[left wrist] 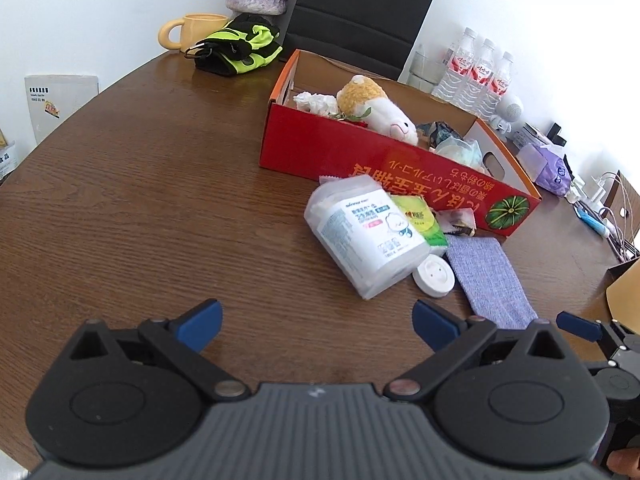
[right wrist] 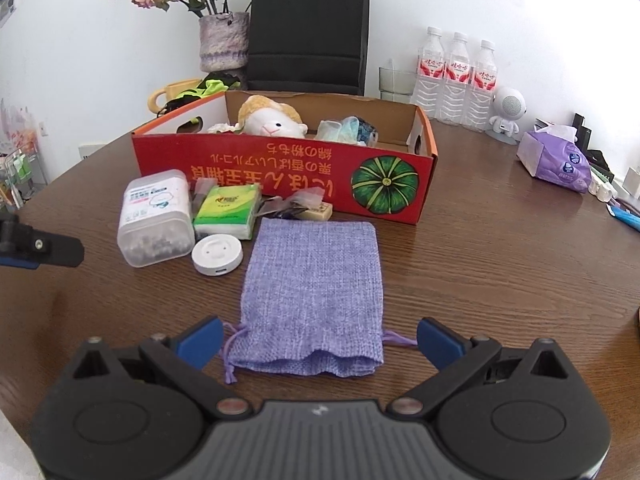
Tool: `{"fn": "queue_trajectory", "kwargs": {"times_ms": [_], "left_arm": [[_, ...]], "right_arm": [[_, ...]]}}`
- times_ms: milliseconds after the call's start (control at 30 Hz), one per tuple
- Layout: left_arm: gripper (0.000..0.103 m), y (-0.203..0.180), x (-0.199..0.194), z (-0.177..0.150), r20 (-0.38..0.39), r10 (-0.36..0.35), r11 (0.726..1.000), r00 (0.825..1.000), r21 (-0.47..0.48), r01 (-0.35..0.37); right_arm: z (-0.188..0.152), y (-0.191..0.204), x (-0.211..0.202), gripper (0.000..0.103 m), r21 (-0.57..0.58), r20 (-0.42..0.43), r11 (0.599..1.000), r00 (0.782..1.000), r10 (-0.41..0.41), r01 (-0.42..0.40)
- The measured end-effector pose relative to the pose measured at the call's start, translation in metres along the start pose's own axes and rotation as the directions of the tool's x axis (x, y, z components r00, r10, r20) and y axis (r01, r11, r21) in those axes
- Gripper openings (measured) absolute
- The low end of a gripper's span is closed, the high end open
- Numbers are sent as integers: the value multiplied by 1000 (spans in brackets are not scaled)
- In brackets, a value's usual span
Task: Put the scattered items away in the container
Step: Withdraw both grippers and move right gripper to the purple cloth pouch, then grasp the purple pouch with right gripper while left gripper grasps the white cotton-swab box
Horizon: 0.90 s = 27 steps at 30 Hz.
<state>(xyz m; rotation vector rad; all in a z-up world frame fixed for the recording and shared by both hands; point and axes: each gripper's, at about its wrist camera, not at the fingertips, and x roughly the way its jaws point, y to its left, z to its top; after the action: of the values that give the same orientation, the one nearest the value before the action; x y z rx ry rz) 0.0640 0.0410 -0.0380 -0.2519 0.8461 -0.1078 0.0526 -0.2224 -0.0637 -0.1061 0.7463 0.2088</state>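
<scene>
Right gripper (right wrist: 318, 344) jaws spread wide, empty, straddling the mouth end of the lavender pouch (right wrist: 316, 288), lower centre of frame. Left gripper (left wrist: 318, 326) likewise wide, empty. Pouch looks light, limp, woven: pinch the hem. Red box (right wrist: 280, 168) sits above, mid-frame.

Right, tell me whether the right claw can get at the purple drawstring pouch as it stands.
Probably yes. The right claw is open, its fingers either side of the purple drawstring pouch, which lies flat on the table with nothing on it or between.
</scene>
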Motion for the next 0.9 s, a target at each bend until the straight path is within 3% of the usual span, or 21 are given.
{"fn": "queue_trajectory", "kwargs": {"times_ms": [233, 433, 733, 833, 900], "left_arm": [[103, -26, 28, 41, -17, 28, 999, 999, -39, -29], [103, -34, 57, 56, -87, 67, 995, 994, -67, -73], [103, -50, 89, 57, -124, 154, 988, 980, 1, -155], [98, -45, 90, 53, -138, 137, 990, 981, 3, -138], [87, -42, 86, 50, -122, 152, 988, 981, 32, -149]], "right_arm": [[15, 2, 27, 101, -7, -65, 1000, 998, 3, -3], [18, -5, 33, 85, 22, -82, 999, 996, 28, -26], [15, -24, 26, 56, 45, -67, 999, 998, 21, -18], [13, -29, 22, 44, 47, -60, 999, 998, 22, -20], [11, -33, 19, 39, 58, -55, 998, 998, 27, -23]]}}
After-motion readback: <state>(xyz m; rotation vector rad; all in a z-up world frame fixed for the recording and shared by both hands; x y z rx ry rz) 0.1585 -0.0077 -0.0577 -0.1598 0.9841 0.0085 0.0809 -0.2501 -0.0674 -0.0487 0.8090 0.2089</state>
